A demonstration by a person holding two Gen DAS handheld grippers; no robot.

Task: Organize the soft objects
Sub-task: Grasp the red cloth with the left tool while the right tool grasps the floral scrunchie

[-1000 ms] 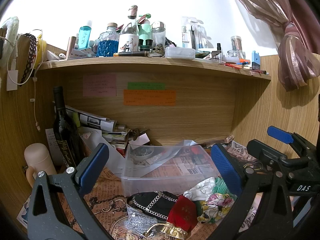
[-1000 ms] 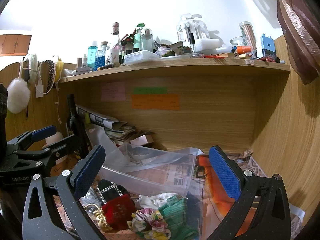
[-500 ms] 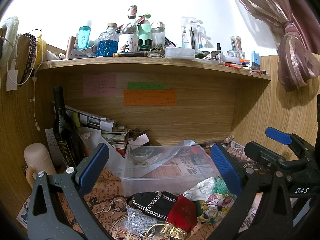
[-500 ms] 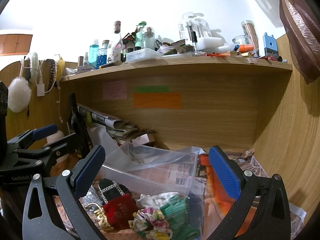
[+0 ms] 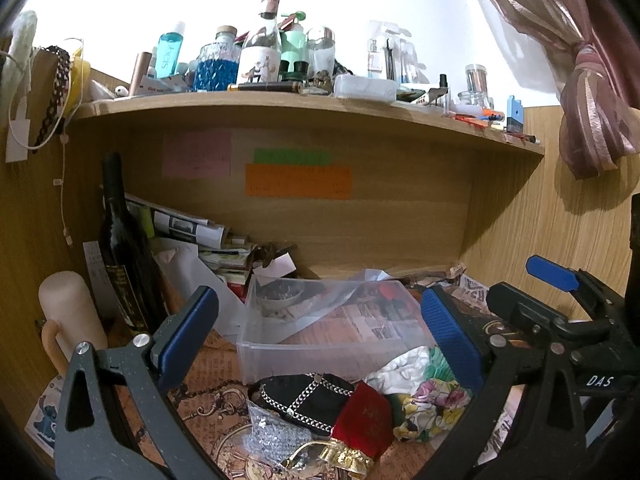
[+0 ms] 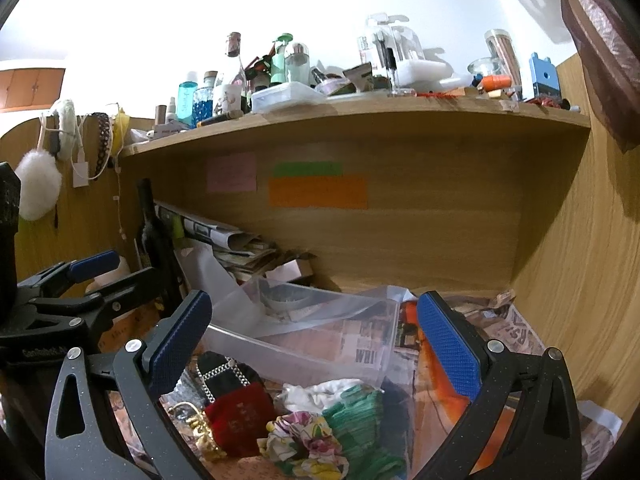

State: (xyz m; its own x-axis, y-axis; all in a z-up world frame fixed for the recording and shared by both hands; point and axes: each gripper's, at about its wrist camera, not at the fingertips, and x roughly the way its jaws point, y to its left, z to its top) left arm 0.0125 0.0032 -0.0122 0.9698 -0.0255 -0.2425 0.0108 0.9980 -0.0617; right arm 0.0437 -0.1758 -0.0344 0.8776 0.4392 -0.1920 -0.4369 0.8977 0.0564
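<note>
Left wrist view: the soft pile (image 5: 360, 404) of little bags and cloths lies on the desk (image 5: 208, 372), touching the front wall of the clear box (image 5: 320, 332). It sits low between the left gripper (image 5: 320, 336) jaws, which are wide, have just closed a little, and hold nothing. The right gripper (image 6: 312, 344) is wide and empty too, just as near.

Soft pouches and cloths (image 5: 360, 408) heaped (jumbled) before clear bin (image 5: 320, 352)
</note>
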